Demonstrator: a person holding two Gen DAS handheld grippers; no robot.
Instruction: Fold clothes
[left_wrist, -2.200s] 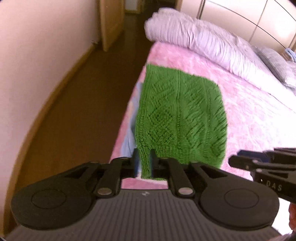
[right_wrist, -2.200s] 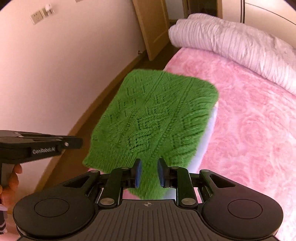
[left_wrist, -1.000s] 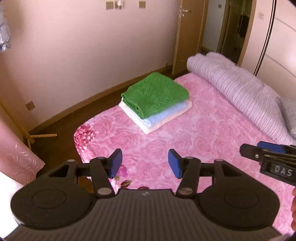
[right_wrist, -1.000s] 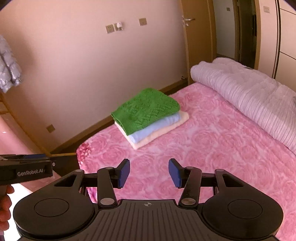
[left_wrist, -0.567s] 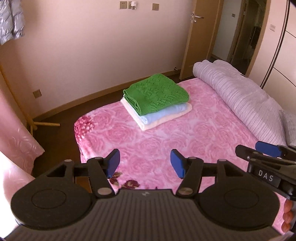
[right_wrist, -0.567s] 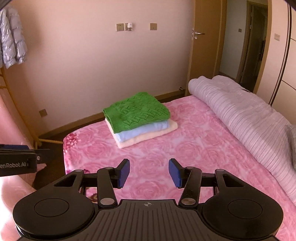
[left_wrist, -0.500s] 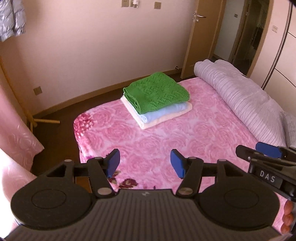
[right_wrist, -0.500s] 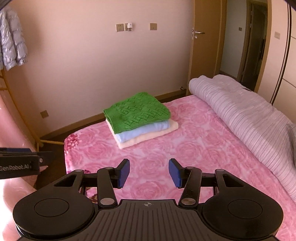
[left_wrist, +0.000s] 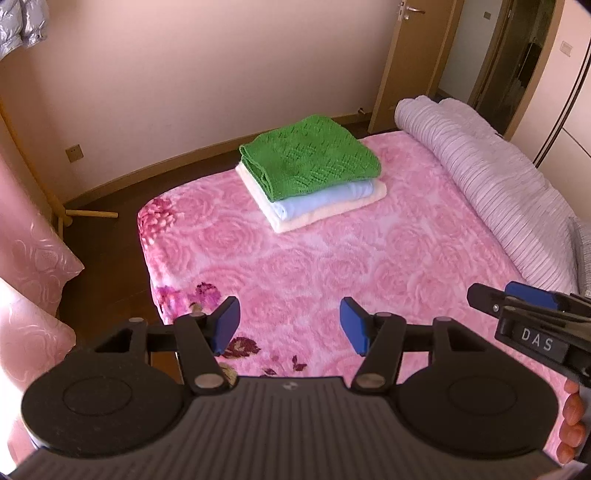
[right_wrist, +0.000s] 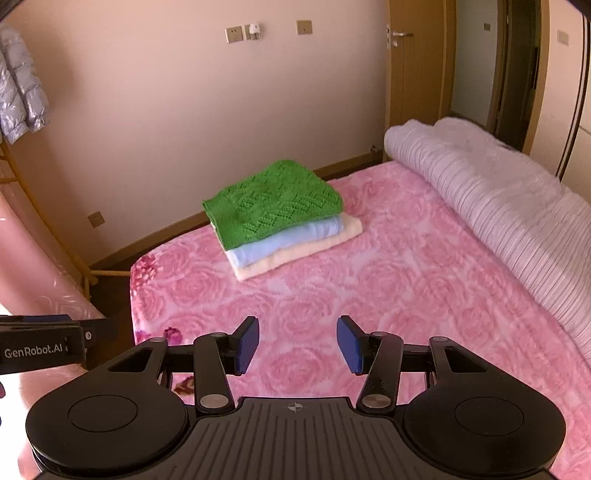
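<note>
- The right gripper (left_wrist: 517, 302) is showing "DAS"; the left gripper (right_wrist: 74, 334) is showing "GenRobot.AI".
- Both are gaping wide, holding nothing.
- The green sweater (right_wrist: 271, 203) is topping folded clothes.

Warm, bright daylight washes the room in a pinkish cast, blowing out the rolled quilt (right_wrist: 491, 192) toward two o'clock, while both sharp fisheye views bow the walls and darken into black corners.
</note>
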